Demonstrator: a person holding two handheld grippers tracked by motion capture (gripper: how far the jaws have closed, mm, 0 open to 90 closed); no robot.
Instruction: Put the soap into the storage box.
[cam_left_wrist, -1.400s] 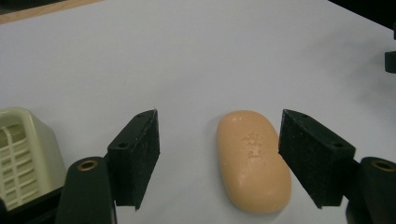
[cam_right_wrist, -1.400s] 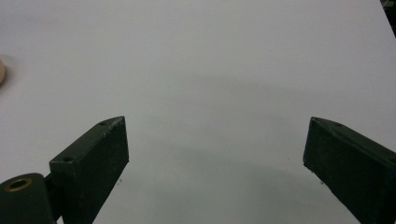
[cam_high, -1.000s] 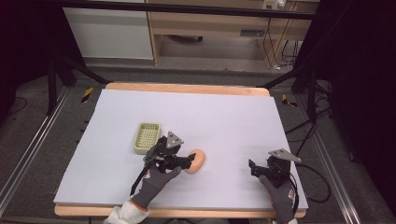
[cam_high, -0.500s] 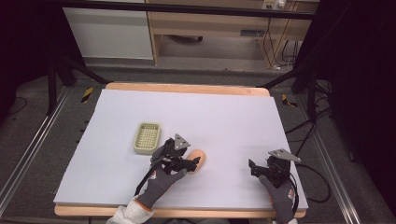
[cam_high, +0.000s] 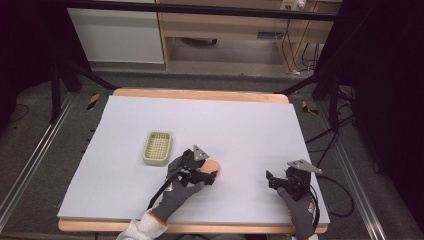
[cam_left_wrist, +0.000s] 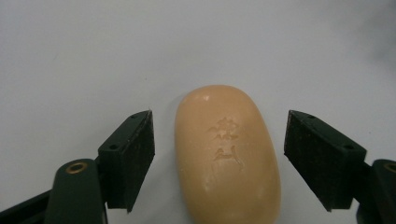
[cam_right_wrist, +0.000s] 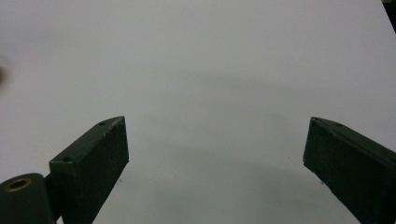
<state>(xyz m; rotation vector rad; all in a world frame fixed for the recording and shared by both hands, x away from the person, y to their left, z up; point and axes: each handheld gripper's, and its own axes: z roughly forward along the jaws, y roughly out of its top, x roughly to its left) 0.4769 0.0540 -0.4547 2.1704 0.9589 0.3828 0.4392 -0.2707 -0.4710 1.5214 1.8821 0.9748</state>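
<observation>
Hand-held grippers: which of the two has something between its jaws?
The left hand-held gripper: its open jaws flank the soap bar without touching it. The right hand-held gripper has bare table between its jaws.

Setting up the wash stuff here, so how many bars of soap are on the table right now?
1. The soap lies flat on the table, between the open jaws of the left gripper, just right of the soap dish. The dish looks empty, nothing seems hidden.

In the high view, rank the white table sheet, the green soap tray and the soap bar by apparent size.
1. White table sheet, by far the largest.
2. Green soap tray.
3. Soap bar, smallest, though the left hand-held gripper partly covers it.
</observation>
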